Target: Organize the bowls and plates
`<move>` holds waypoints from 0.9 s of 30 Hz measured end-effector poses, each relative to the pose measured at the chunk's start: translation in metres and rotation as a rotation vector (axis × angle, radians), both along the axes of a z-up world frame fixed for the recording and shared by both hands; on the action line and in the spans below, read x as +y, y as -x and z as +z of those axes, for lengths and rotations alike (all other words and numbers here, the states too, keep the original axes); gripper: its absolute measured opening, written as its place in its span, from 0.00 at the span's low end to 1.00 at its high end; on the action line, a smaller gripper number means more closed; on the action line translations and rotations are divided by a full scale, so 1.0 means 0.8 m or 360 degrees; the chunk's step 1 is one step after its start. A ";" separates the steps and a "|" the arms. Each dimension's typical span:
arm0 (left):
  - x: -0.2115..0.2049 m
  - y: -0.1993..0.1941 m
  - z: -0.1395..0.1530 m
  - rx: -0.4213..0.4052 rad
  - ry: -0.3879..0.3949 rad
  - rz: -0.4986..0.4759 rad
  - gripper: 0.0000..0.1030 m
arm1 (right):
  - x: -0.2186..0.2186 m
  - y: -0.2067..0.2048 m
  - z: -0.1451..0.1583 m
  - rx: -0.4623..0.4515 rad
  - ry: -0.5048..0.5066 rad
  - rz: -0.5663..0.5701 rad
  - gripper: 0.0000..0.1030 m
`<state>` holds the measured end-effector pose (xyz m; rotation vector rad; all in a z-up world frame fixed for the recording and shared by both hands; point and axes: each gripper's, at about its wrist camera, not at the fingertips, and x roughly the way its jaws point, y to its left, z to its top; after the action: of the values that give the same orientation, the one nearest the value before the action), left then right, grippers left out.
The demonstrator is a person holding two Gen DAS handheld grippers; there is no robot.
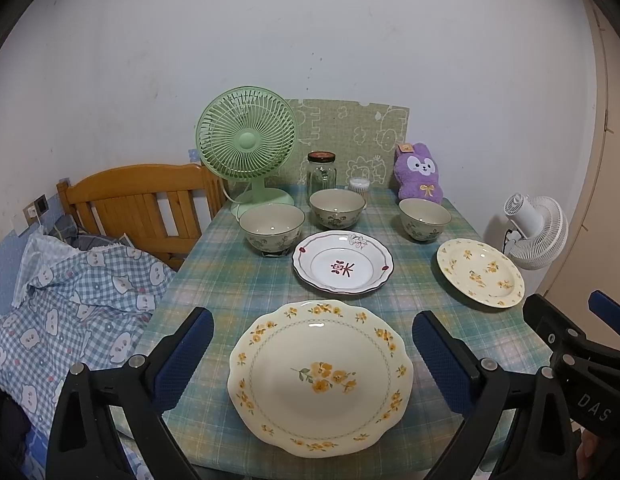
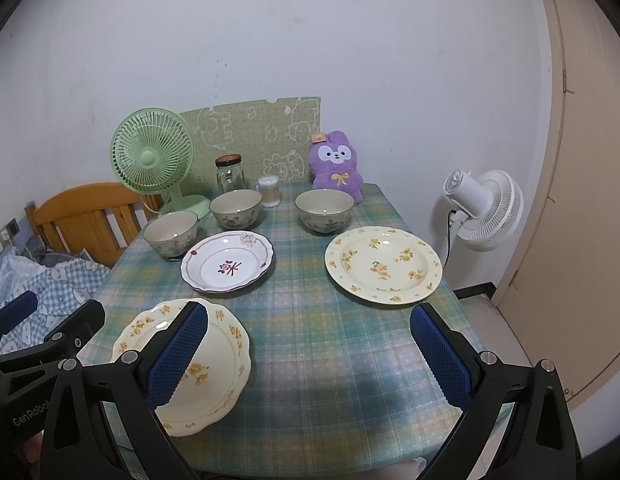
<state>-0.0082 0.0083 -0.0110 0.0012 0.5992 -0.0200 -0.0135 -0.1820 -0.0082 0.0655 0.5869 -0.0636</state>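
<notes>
Left gripper hanging wide apart, big plate sitting dead ahead between its fingers on the tabletop | right gripper also gaping, holding nothing, plate off to its left | left's nearer, probably grabbing first

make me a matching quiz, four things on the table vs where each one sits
Things:
1. scalloped plate
2. white plate
3. plush
4. green fan

Places:
A. back left corner of the table
B. back right corner of the table
C. nearest, in front of the left gripper
D. middle, just in front of the bowls

Pairs: 1-C, 2-D, 3-B, 4-A
</notes>
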 end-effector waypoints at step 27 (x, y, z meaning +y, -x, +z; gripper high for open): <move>0.045 -0.048 -0.021 0.0173 0.0009 0.0050 0.91 | 0.053 -0.060 -0.014 0.0147 0.0008 0.0061 0.98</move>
<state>0.0305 0.0445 -0.0276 -0.0150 0.7078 0.0091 0.0348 -0.1399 -0.0195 0.0468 0.6801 -0.0312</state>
